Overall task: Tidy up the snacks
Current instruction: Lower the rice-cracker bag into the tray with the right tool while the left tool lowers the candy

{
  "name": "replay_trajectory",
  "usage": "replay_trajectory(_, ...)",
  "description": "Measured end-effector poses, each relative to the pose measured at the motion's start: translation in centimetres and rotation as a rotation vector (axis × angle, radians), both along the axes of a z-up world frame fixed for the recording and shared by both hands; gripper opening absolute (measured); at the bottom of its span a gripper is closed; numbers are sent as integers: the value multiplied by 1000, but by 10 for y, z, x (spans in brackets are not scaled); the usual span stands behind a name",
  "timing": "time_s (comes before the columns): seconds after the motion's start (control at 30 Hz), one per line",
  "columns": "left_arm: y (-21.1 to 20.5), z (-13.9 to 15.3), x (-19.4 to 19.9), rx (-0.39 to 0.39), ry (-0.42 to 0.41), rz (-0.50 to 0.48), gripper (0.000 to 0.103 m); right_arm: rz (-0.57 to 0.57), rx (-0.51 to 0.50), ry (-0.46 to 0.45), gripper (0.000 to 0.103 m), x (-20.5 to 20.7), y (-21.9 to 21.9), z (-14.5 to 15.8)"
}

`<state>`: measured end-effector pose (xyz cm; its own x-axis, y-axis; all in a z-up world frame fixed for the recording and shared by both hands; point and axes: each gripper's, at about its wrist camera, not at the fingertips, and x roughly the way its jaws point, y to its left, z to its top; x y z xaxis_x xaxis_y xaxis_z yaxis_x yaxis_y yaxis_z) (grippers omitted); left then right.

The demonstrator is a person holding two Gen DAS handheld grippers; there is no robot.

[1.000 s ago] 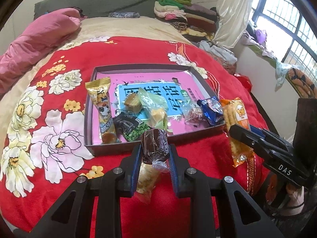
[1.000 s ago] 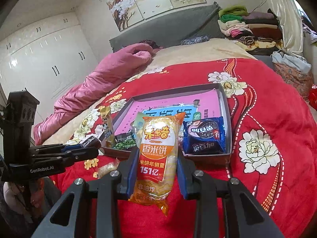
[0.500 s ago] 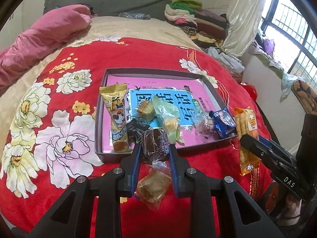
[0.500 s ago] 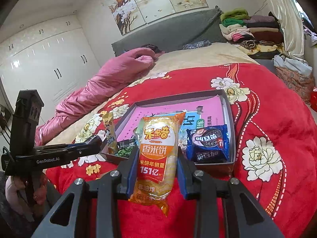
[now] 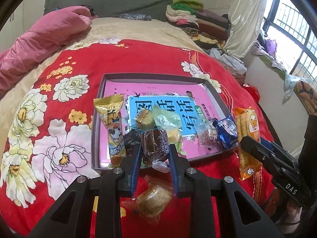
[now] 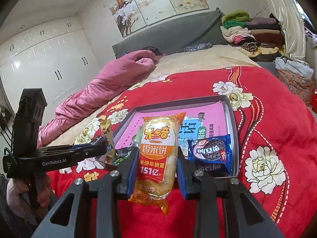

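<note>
Red floral bedspread (image 5: 122, 59) bearing a shallow grey box (image 5: 98, 99) of snacks. Left gripper (image 5: 155, 154) clamps a brown wrapped cake (image 5: 154, 145); right gripper (image 6: 156, 165) clamps an orange rice-cracker pack (image 6: 158, 154), both poised at the box's near edge. Step: carrying in. Next, presumably, placement over free floor and release.

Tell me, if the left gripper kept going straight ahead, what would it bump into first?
Probably the near wall of the tray, the left gripper pointing down at it with its brown wrapped cake; depth is hard to judge.

home bedroom: bed (image 5: 138, 45), wardrobe (image 6: 43, 59)
</note>
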<state>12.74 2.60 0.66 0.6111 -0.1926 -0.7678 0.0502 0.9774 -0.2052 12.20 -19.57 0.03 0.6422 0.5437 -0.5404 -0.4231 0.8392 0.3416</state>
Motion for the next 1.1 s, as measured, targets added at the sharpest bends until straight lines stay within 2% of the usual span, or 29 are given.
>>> replay_trajectory(0.47,-8,-8,23,17,10,17,27,7,-2,-16,35,21,14,-1)
replay_trajectory(1.1,-23,-38,46,69,62,20,27,25,-46,40,35,45,31,-22)
